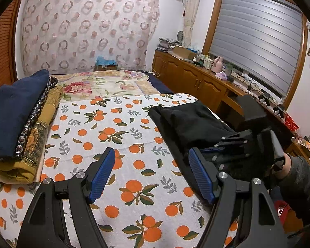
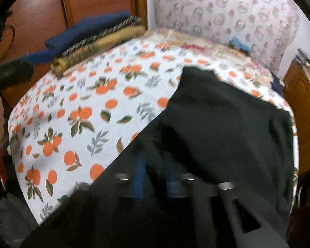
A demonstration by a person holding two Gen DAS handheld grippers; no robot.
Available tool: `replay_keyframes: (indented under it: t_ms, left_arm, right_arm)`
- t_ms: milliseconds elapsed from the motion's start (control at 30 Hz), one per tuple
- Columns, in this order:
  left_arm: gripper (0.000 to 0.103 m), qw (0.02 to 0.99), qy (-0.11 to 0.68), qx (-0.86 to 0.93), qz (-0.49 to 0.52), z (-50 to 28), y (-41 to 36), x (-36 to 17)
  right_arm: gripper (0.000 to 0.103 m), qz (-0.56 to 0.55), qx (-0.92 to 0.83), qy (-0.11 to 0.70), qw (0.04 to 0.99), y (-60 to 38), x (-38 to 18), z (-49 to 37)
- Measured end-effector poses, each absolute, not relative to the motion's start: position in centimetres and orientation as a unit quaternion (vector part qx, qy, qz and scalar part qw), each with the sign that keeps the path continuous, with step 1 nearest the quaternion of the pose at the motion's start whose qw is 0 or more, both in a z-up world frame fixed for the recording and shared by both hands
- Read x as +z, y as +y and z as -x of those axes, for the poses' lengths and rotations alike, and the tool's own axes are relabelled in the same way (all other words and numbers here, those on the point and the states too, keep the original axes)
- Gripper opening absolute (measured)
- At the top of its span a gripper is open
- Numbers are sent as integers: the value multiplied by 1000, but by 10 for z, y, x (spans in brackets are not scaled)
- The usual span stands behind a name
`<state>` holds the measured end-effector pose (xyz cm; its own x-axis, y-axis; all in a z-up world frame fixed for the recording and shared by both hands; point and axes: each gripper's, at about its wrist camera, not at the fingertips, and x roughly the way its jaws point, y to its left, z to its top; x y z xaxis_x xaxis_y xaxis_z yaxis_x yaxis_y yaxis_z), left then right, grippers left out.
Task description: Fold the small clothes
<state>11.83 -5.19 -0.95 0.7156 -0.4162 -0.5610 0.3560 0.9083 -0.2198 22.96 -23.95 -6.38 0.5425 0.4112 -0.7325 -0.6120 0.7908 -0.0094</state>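
Observation:
A black garment lies on the right side of the bed's orange-print sheet. My left gripper is open and empty, hovering over the sheet just left of the garment. My right gripper reaches in from the right and its blue pads are closed on the garment's near edge. In the right wrist view, which is blurred, the black garment drapes over my right gripper, whose blue fingers stand close together with cloth between them.
A stack of folded clothes, navy on top and mustard below, sits at the bed's left edge, also in the right wrist view. A wooden cabinet with clutter runs along the right. A floral quilt lies beyond.

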Motion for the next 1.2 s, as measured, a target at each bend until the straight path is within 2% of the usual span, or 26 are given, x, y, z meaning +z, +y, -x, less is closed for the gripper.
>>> replay_keyframes:
  t_ms: [267,433,733,900,1067,1133,1200]
  left_arm:
    - [75,928,309,-200,62,-120,-48,-12]
    - [75,928,309,-201,63,-121,-48,-13]
    - [75,925,318,-199,62,-123,-53,-20]
    - [75,923,323,-200,61,-124,-55,-24]
    - [75,921,329,-202,58,-125,-60,-28]
    - [75,920,330,-202,57,-125,-60,-29]
    - [75,920,331,-204,57,-124,-62,-30]
  right_arm:
    - [6,118,247,269,923,-306,7,-226]
    - [6,120,168,246,947,-354,35,-260]
    - [5,145,43,285,947,-396,18,-330]
    - [5,159,20,281,946,-373,9,-347]
    - [5,149,31,335,930,-344,-14,-378]
    - [14,145,30,343,928,-344,-14,-378]
    - [40,136,37,337,931,-349,-1,-375]
